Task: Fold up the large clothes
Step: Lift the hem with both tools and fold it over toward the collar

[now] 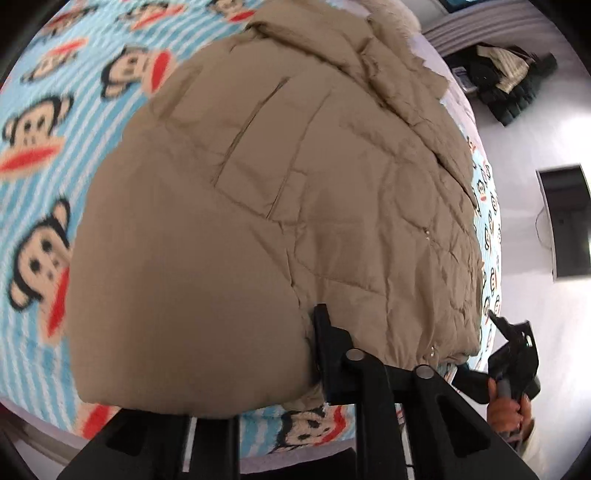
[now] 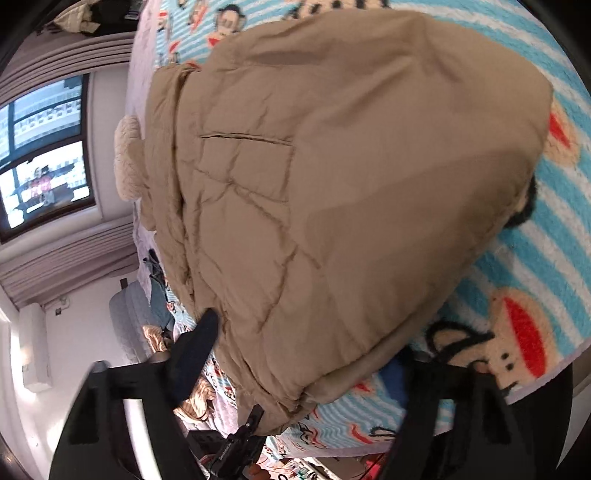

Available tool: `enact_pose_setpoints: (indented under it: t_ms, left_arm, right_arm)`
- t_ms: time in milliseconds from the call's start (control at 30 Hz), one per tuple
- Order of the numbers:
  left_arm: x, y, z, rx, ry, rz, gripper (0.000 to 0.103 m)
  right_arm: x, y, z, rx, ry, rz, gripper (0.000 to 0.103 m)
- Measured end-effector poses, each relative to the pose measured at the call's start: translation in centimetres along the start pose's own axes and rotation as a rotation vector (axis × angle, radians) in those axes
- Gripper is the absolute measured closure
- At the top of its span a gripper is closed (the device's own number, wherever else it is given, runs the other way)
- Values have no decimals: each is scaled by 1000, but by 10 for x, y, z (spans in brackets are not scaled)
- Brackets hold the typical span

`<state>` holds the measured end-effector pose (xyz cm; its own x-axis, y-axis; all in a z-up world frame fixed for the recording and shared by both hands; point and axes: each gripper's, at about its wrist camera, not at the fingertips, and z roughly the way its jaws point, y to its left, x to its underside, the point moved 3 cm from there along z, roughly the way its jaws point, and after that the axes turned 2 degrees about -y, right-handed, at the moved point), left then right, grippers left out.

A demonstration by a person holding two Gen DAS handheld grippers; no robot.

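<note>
A large tan quilted coat (image 1: 280, 184) lies folded over on a bed with a blue striped monkey-print blanket (image 1: 40, 122). It has a cream fur hood trim (image 1: 391, 14) at the far end. My left gripper (image 1: 258, 354) grips the coat's near hem; one finger (image 1: 325, 332) shows, the other is hidden under the fabric. In the right wrist view the coat (image 2: 332, 184) fills the frame, and my right gripper (image 2: 306, 354) holds its lower edge, with the left finger (image 2: 199, 339) beside the fabric. The right gripper also shows in the left wrist view (image 1: 513, 347).
The bed's edge (image 1: 491, 258) runs along the right in the left wrist view, with white floor, a dark box (image 1: 569, 225) and a pile of dark items (image 1: 506, 81) beyond. A window (image 2: 40, 158) and other clothes (image 2: 159, 295) lie left in the right wrist view.
</note>
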<state>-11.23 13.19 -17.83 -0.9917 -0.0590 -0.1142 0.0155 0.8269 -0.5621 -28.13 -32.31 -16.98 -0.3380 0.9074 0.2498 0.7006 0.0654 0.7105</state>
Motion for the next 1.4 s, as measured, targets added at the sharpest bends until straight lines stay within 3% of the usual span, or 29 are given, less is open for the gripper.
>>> enact_pose_setpoints:
  t_ms: [33,100,400,633,1000,1100,1233,1400]
  left_arm:
    - [-2,-2,-5,8,-10,10,89]
    - [-5,-7,-15,15,-34,27,90]
    - [-26,-36,-53,31,-116,136,90]
    - [-63,-67,-80,46,-191,155,90]
    - [-169,-138,-118,-8,-372,179,90]
    - [-200,-149,-117,-37,-405,183,90]
    - [-239,-151,-104,-63,-409,177,90]
    - [-295,-142,-76,-80,-348,189,89]
  right_arm:
    - [-1,-3,2,13,6,16,43]
    - [0,-5,2,49,1,8,90]
    - [4,33,-13,74,-26,-181,93]
    - [-10,104,-19,74,-29,-370,94]
    - [-68,252,-14,-11,19,-628,94]
    - [-83,295,2,5,25,-711,94]
    - [-101,337,26,25,31,-782,94]
    - [-123,361,63,52,22,-771,94]
